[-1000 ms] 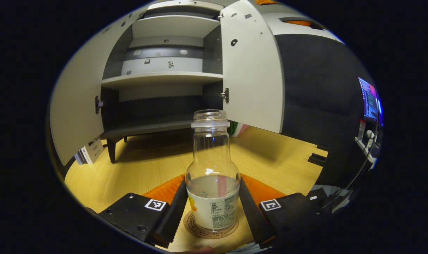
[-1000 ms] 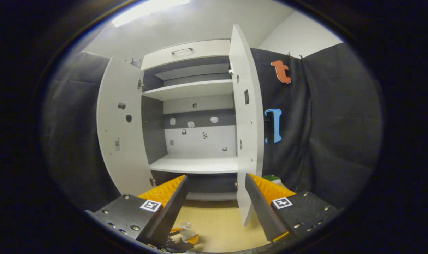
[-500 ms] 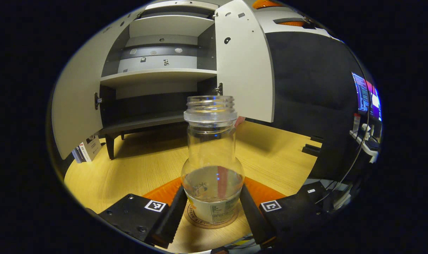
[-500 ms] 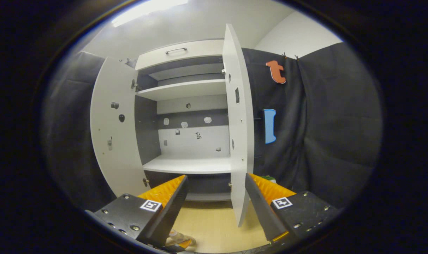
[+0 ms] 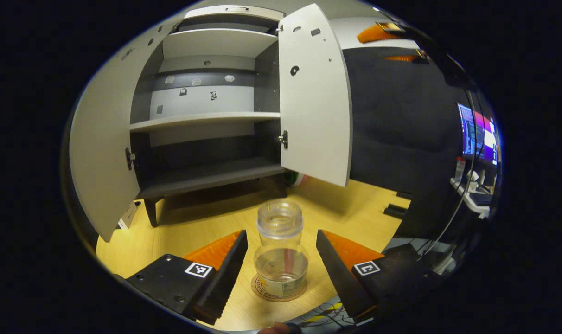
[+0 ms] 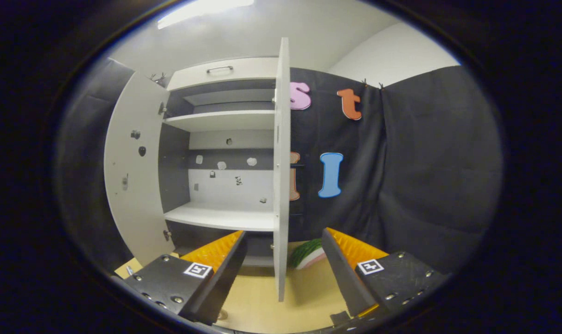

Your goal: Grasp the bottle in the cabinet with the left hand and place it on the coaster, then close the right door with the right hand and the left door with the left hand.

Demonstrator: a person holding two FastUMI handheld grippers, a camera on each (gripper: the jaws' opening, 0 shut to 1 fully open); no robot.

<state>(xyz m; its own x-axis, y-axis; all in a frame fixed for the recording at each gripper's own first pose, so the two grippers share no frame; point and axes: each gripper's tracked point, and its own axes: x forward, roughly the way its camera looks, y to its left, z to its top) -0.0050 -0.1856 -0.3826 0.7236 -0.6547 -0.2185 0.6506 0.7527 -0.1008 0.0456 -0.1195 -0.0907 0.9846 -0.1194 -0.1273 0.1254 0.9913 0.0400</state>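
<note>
Bottle upright on coaster, between parted left tool fingers, untouched.

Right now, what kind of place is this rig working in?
Looks like a staged test booth, not a home: an emptied cabinet on a wooden table, black cloth wall behind, and a computer monitor off to one side.
</note>
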